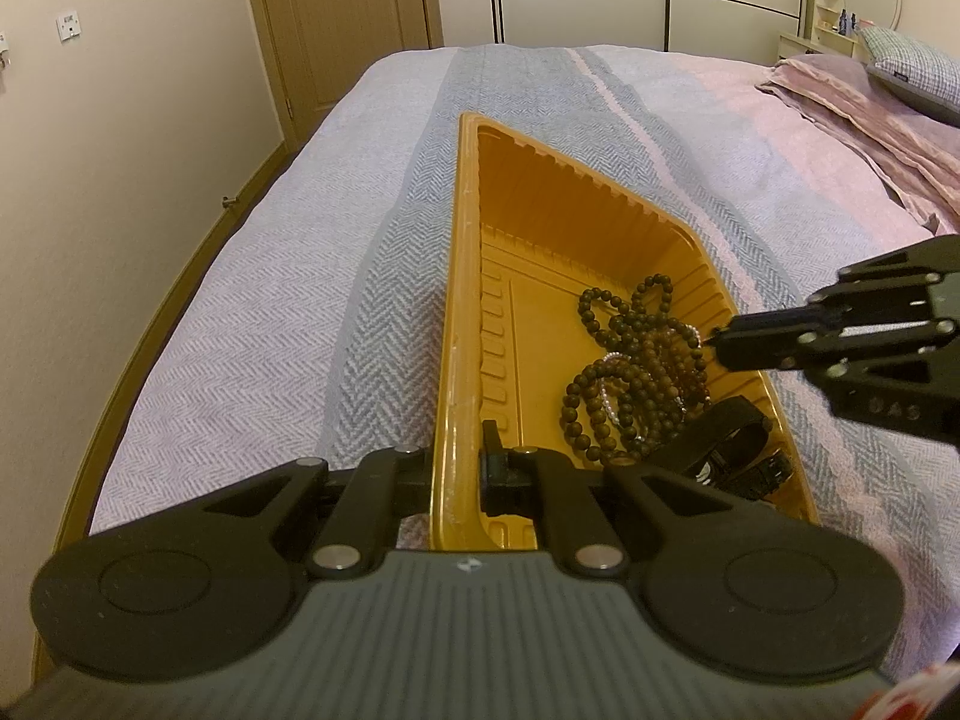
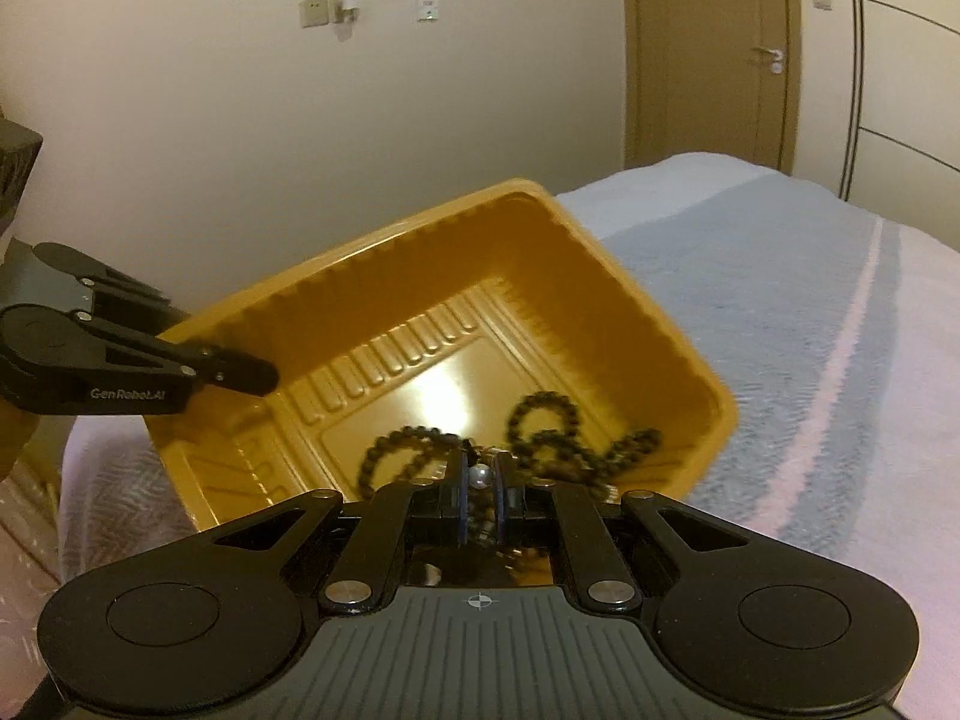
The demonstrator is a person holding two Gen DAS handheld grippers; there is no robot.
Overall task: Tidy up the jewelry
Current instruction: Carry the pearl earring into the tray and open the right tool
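Yellow tray on bed, both hand-held grippers closed at its edges

The left hand-held gripper [image 1: 462,468] is clamped on the near rim of the yellow tray [image 1: 465,276], angled downward. The right hand-held gripper [image 2: 480,501], nearly closed, pinches a pearl strand [image 2: 478,476] over the tray's right side. Dark bead strands [image 1: 630,372] and a black band [image 1: 729,438] lie ahead of and right of the left hand-held gripper; bare tray floor beyond. Open bedspread [image 1: 270,324] lies to its left
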